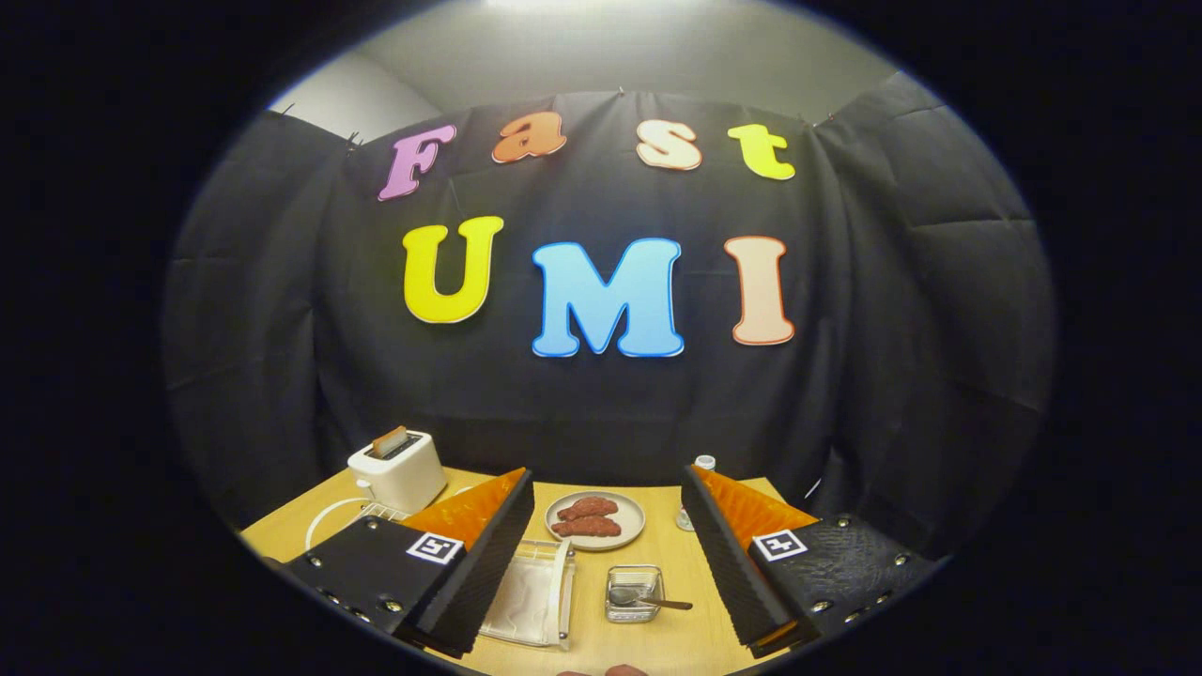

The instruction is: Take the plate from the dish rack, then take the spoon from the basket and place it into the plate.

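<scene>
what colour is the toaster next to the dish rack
White, or a creamy off-white; the toaster shows clearly in the gripper view.

The scene is dimly lit from overhead, where a bright glow is seen at the top of the pale wall. The worktop (pixel 657 638) is evenly lit, with only soft shadows thrown beside the small things on it. Strong fisheye bending is seen toward the edges, where brightness falls off into dark. The centre is rendered sharply; little glare is noticed.
</scene>
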The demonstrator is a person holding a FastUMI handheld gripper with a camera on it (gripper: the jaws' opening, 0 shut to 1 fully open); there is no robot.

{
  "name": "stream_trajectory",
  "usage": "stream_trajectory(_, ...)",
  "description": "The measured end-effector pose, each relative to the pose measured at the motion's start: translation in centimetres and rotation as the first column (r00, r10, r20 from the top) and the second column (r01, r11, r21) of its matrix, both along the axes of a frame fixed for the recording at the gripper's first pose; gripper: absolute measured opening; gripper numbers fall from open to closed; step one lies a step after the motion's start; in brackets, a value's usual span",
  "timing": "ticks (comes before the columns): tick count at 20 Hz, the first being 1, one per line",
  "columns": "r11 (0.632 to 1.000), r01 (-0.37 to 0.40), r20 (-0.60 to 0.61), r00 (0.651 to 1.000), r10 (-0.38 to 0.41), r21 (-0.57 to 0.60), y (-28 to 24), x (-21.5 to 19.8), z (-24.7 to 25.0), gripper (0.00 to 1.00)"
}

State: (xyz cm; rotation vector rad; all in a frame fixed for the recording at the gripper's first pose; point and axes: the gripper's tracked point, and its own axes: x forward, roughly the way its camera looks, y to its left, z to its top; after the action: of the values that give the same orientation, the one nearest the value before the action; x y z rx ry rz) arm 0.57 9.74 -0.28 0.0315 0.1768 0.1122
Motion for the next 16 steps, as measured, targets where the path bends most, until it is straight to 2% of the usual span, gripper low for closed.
stream_trajectory(2, 1.0, -0.015, -0.04, 0.999, 0.016, 0.013, 1.2, 0.6, -0.2, 0.96)
stream_trajectory(4, 0.998, -0.055, -0.128, 0.99, 0.058, 0.025, 3.2, 1.2, -1.7, 0.97)
stream_trajectory(6, 0.991, -0.127, -0.239, 0.962, 0.131, 0.03, 5.5, 1.8, -3.6, 0.97)
stream_trajectory(8, 0.98, -0.183, -0.343, 0.918, 0.198, 0.073, 7.6, 2.4, -5.5, 0.97)
stream_trajectory(16, 0.976, -0.206, -0.543, 0.812, 0.212, 0.072, 10.9, 4.7, -11.6, 0.97)
